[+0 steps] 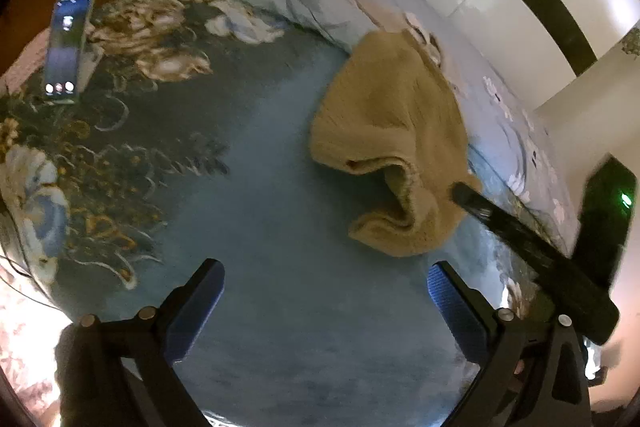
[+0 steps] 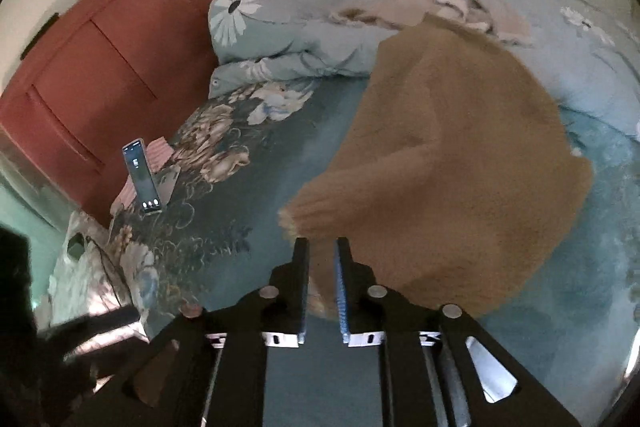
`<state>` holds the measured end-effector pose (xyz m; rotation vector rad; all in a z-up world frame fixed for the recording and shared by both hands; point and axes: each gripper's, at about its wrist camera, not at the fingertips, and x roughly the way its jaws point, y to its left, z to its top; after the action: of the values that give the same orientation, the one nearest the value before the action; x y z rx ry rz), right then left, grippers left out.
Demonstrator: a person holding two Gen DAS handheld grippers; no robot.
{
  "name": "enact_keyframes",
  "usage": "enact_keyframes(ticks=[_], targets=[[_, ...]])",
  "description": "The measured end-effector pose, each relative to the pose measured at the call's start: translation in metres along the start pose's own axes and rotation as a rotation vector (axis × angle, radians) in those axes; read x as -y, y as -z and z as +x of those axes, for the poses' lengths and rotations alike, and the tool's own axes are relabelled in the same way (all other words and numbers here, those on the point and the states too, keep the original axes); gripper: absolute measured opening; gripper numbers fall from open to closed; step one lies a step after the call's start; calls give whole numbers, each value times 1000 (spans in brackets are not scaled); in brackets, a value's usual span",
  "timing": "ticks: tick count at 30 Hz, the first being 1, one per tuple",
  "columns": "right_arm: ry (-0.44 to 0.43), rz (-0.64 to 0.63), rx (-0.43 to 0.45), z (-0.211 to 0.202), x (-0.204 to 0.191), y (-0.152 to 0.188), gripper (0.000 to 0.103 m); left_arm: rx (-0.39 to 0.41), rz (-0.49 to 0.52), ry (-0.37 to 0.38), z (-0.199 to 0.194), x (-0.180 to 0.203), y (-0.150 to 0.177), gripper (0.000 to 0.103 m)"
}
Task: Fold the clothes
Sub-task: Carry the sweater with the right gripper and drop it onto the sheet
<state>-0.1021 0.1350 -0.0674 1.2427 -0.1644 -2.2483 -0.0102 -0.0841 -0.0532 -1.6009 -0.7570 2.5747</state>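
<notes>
A tan knitted sweater [image 1: 392, 131] lies bunched on the blue bed cover [image 1: 280, 227]. In the left wrist view my left gripper [image 1: 326, 287] is open and empty above bare cover, with the sweater just beyond its right finger. My right gripper shows there as a dark finger [image 1: 472, 203] at the sweater's near right edge. In the right wrist view my right gripper [image 2: 322, 251] is nearly closed, its pads pinching the near edge of the sweater [image 2: 448, 155], which drapes up and away from it. A ribbed sleeve cuff [image 2: 304, 215] hangs just beyond the fingertips.
A phone [image 1: 66, 47] with a lit screen stands propped at the left on the floral part of the cover; it also shows in the right wrist view [image 2: 142, 179]. A folded floral quilt [image 2: 288, 27] lies at the back. A red-brown headboard [image 2: 112, 39] runs along the left.
</notes>
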Motion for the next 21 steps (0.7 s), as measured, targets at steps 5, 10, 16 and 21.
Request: enact_keyframes(ticks=[5, 10, 16, 21], targets=[[-8, 181, 41, -32, 72, 22, 53, -55, 70, -30, 33, 30, 9, 103], [-29, 333, 77, -39, 127, 58, 65, -6, 179, -86, 53, 59, 14, 103], [-250, 536, 190, -43, 173, 72, 103, 12, 199, -100, 67, 71, 12, 103], [-362, 528, 346, -55, 183, 57, 103, 57, 206, -125, 65, 80, 6, 103]])
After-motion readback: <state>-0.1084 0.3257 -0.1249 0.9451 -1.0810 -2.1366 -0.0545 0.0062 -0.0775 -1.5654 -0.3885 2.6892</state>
